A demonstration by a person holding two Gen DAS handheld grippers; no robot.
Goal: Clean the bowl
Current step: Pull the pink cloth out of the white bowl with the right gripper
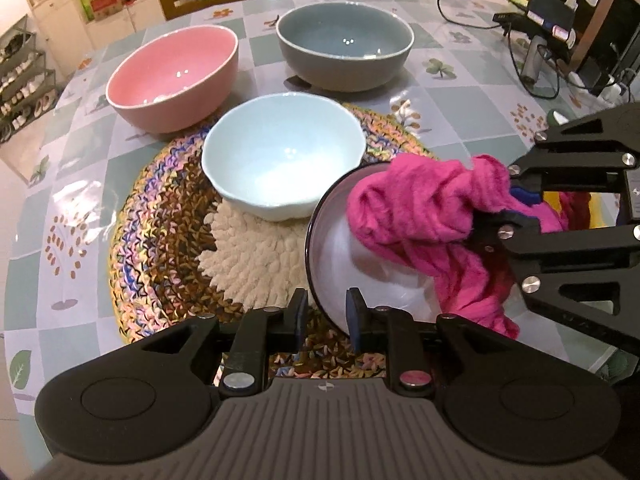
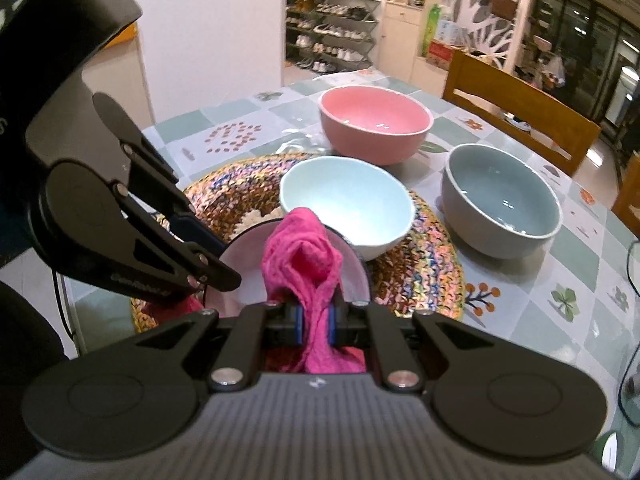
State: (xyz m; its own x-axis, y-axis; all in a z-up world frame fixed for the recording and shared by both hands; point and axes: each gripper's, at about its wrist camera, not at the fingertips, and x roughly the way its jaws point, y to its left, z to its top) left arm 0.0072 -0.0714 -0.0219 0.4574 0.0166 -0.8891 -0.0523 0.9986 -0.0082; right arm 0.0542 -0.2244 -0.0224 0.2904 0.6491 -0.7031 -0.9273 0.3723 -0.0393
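Right gripper [image 2: 316, 322] was clamped on the pink cloth [image 2: 304, 256], wad bunched ahead of the fingertips and pushed down into the dark-rimmed white bowl [image 1: 332, 264], so the cloth was doing the wiping, not the pads. That bowl sat tilted at the near edge of the braided mat [image 1: 160, 216], opening turned toward the right side, I'd guess to give the cloth a straight line to the inside wall. Left gripper [image 1: 327, 314] straddled the bowl's near rim, one finger outside and one inside, jaws only narrowly apart with a visible gap to the rim on the outer side. Read that as a loosened steadying hold, not a firm pinch; couldn't tell if the inner pad touched. The light blue bowl [image 1: 284, 156] sat just behind on the mat, with the pink bowl [image 1: 172, 80] and grey bowl [image 1: 344, 44] further back on the tablecloth [image 1: 80, 184], all clear of the work. Risk as I saw it: slack left hold lets the bowl rock under cloth pressure.
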